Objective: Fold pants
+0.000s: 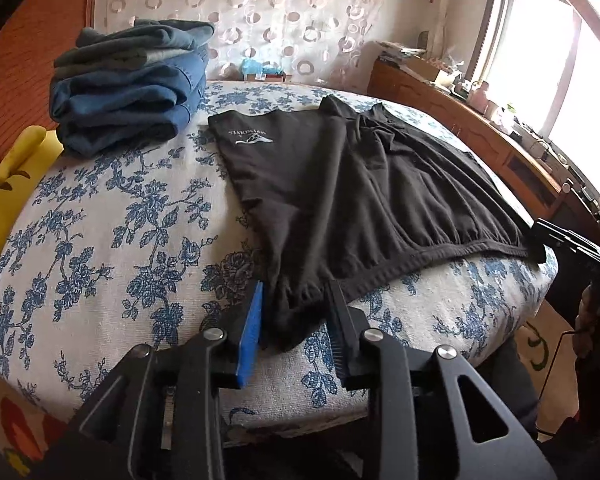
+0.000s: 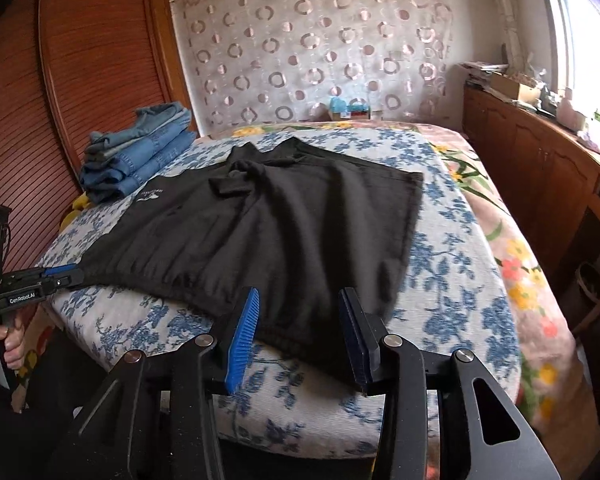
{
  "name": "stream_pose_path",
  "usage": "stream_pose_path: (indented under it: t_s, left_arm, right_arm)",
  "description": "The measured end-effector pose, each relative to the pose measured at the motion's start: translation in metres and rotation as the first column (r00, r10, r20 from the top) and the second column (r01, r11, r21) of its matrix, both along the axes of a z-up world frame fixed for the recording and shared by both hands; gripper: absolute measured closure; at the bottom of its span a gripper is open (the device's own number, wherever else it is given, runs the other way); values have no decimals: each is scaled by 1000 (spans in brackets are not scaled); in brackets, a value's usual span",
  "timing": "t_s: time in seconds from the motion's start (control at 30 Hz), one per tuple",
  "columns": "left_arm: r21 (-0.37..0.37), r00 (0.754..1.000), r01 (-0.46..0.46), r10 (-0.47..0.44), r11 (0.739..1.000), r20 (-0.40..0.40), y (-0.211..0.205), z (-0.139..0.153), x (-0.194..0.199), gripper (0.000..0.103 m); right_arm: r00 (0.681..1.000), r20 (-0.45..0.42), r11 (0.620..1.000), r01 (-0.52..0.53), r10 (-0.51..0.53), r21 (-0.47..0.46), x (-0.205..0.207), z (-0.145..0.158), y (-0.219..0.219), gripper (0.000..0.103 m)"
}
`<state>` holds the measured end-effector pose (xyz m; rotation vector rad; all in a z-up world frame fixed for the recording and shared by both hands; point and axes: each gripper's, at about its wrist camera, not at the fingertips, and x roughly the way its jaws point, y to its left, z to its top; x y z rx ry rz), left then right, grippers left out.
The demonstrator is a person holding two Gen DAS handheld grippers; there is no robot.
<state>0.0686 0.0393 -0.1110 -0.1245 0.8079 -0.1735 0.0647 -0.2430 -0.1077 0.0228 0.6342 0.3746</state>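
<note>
While the black pants (image 1: 340, 184) lie flat at the bed's (image 1: 100, 240) near edge, we see both grippers' jaws released around the waistband: left gripper (image 1: 296, 320), right gripper (image 2: 300, 328).

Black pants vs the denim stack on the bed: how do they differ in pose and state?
The black pants lie spread flat in one layer near the front edge of the bed; the denim stack sits folded in a pile at the back left corner. The pants' waistband lies between the jaws of the left gripper and right gripper; nothing touches the stack. Both rest on the floral cover.
</note>
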Motion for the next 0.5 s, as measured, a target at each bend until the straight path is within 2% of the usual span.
stream_pose_path:
  t_s: [0.1, 0.17, 0.33, 0.5]
  left_arm:
    - [27, 1000, 8, -8, 1000, 9, -3, 0, 1, 74]
    - [17, 1000, 28, -28, 999, 8, -4, 1, 2, 96]
    - [13, 997, 57, -57, 998, 43, -9, 18, 8, 97]
    - [27, 989, 115, -117, 993, 95, -33, 44, 17, 97]
  right_arm:
    - [1000, -7, 1000, -9, 9, 0, 2, -4, 3, 59]
    - [1000, -10, 1000, -13, 13, 0, 3, -6, 4, 59]
    - [1000, -12, 1000, -12, 12, -7, 7, -7, 3, 59]
    - [1000, -5, 1000, 6, -6, -8, 10, -6, 2, 53]
